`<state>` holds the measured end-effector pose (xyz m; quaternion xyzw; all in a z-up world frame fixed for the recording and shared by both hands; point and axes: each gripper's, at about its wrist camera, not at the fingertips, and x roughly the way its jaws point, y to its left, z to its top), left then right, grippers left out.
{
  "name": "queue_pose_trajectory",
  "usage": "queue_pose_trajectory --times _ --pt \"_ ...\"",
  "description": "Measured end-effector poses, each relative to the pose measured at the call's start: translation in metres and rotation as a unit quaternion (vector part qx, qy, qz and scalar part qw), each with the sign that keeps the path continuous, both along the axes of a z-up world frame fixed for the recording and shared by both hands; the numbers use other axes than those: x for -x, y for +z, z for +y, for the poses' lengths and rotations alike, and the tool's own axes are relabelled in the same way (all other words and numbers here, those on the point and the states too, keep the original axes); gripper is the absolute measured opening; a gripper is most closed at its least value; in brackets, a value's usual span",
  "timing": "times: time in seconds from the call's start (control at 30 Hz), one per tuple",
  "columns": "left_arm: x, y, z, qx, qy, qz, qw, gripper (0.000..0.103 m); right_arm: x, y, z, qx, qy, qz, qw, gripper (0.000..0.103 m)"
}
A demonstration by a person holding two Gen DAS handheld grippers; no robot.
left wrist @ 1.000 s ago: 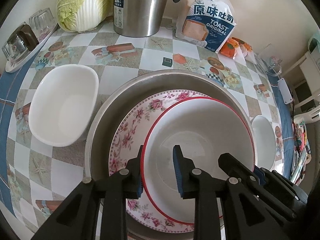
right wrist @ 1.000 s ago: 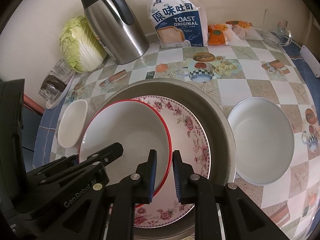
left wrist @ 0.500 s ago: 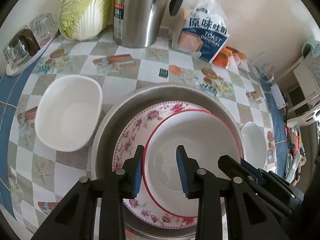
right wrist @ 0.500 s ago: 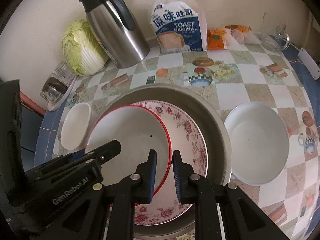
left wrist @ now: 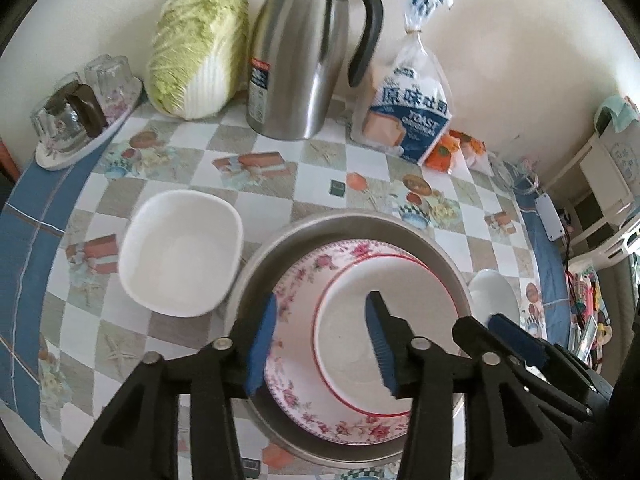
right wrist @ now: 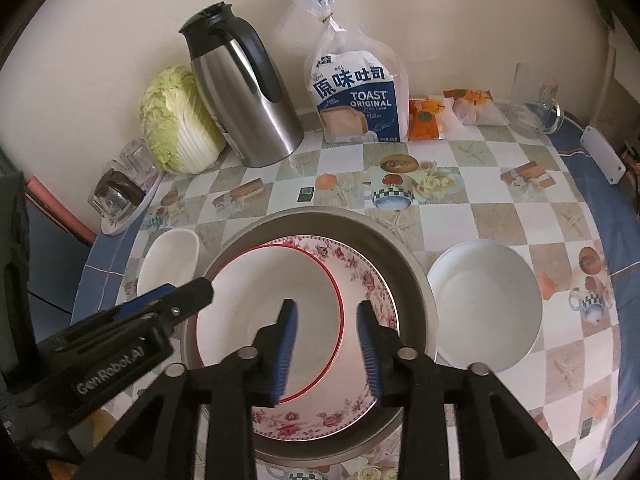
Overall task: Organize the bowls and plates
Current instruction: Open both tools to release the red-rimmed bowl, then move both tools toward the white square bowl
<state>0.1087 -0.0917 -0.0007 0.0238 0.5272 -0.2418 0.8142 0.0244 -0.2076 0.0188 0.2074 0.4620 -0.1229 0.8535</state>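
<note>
On the desk (right wrist: 492, 216) a wide basin (right wrist: 420, 292) stands in the middle, with a flowered plate (right wrist: 372, 280) lying in it and a rimmed bowl (right wrist: 248, 304) resting on that plate toward its left side. A squarish bowl (left wrist: 180, 252) sits just left of the basin and a round bowl (right wrist: 484, 304) just right of it. Behind them, along the wall, stand from left to right a tray of glasses (left wrist: 76, 120), a cabbage (left wrist: 196, 48), a jug (right wrist: 244, 100), a bag of toast (right wrist: 356, 96), two small packets (right wrist: 452, 114) and a glass mug (right wrist: 536, 108).
</note>
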Motion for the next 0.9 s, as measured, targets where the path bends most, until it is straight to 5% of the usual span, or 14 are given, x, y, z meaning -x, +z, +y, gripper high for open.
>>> queue_pose_trajectory --times 0.03,0.23,0.3,0.53,0.9 --pt "-0.001 0.002 0.003 -0.001 0.004 -0.004 1.0000 0.054 0.001 0.001 0.000 0.002 -0.001 -0.001 1.000 0.055" --pt "-0.008 0.007 0.028 -0.005 0.041 -0.019 0.9990 0.063 0.002 0.001 0.000 0.007 -0.003 -0.003 1.000 0.070" --pt "-0.011 0.006 0.038 -0.006 0.054 -0.021 0.9983 0.081 0.002 0.000 0.001 0.006 -0.003 -0.002 1.000 0.071" --pt "-0.022 0.004 0.073 -0.003 0.107 -0.021 0.9940 0.084 0.001 0.000 0.008 0.003 -0.002 -0.009 1.000 0.087" --pt "-0.031 0.003 0.123 0.003 0.170 -0.030 0.9850 0.092 -0.017 0.004 0.042 0.005 0.027 -0.030 0.999 0.091"
